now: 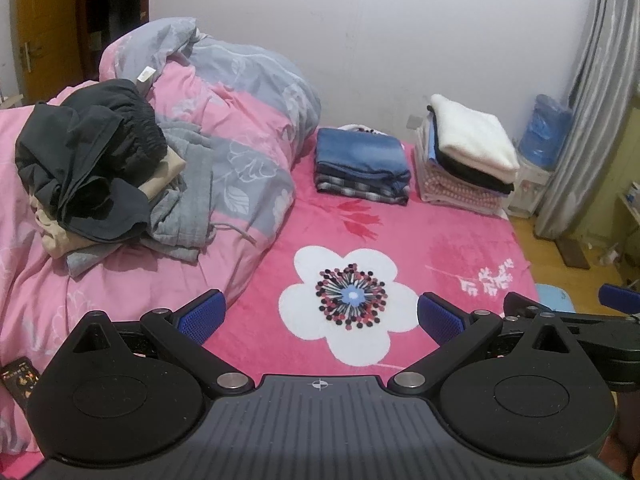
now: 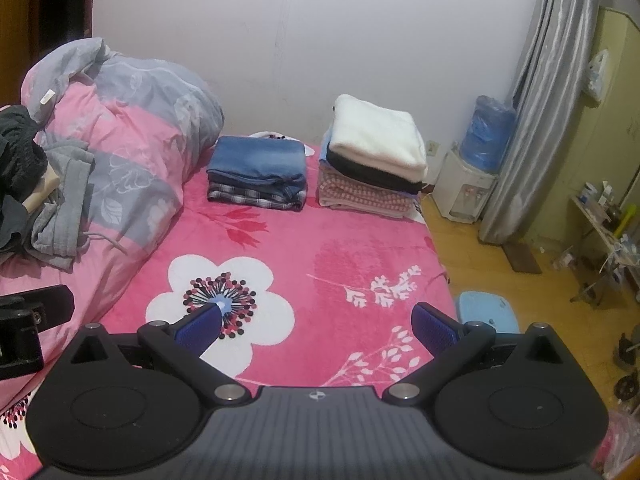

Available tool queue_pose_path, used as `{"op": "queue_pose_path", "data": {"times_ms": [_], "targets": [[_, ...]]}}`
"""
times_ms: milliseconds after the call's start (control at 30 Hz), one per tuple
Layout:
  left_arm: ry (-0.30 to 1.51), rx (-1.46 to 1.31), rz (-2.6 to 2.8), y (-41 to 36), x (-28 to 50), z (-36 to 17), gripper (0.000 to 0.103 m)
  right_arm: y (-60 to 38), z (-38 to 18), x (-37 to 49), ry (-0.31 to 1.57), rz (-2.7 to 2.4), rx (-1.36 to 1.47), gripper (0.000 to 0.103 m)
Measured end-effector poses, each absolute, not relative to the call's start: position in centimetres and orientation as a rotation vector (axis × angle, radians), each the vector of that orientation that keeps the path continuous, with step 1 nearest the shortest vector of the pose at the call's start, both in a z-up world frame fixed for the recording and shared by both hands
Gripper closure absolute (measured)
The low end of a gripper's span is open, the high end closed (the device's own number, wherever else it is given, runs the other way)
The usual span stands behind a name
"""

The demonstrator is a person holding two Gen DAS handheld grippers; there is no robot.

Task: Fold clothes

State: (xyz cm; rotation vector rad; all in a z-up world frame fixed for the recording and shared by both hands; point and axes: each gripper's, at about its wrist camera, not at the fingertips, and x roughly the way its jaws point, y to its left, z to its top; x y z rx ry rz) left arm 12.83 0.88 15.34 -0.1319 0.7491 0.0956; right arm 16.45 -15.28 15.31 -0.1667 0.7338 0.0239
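Pink bedspread [image 1: 460, 240] lies clear for folding; 2 finished stacks [image 2: 256, 172] sit far, unfolded heap [image 1: 100, 172] left. Left gripper [image 1: 320, 318] and right gripper [image 2: 316, 320] gape wide, empty.

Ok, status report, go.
Left gripper open, empty. Right gripper open, empty. Unfolded pile waiting on duvet; two folded stacks by wall. Nothing in the way.
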Motion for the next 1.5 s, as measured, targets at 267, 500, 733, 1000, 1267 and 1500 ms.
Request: {"op": "queue_pose_path", "data": {"times_ms": [267, 500, 733, 1000, 1267, 1500], "targets": [[0.752, -0.126, 0.097, 0.79, 12.88, 15.23, 0.000, -15.34, 15.14, 16.48, 0.739, 0.016, -0.162, 0.000], [0.755, -0.127, 0.094, 0.95, 12.92, 15.18, 0.000, -15.15, 15.11, 16.56, 0.743, 0.014, -0.166, 0.000], [0.760, -0.131, 0.096, 1.09, 12.86, 15.04, 0.000, -14.90, 15.04, 16.61, 0.747, 0.017, -0.168, 0.000], [0.757, -0.131, 0.095, 1.23, 12.95, 15.09, 0.000, -14.61, 15.12, 16.59, 0.743, 0.021, -0.174, 0.000], [0.756, -0.127, 0.091, 1.26, 13.01, 15.13, 0.000, -14.58, 15.16, 16.58, 0.742, 0.022, -0.175, 0.000], [0.756, -0.120, 0.087, 1.04, 13.00, 15.19, 0.000, -14.68, 15.27, 16.62, 0.742, 0.021, -0.174, 0.000]]}}
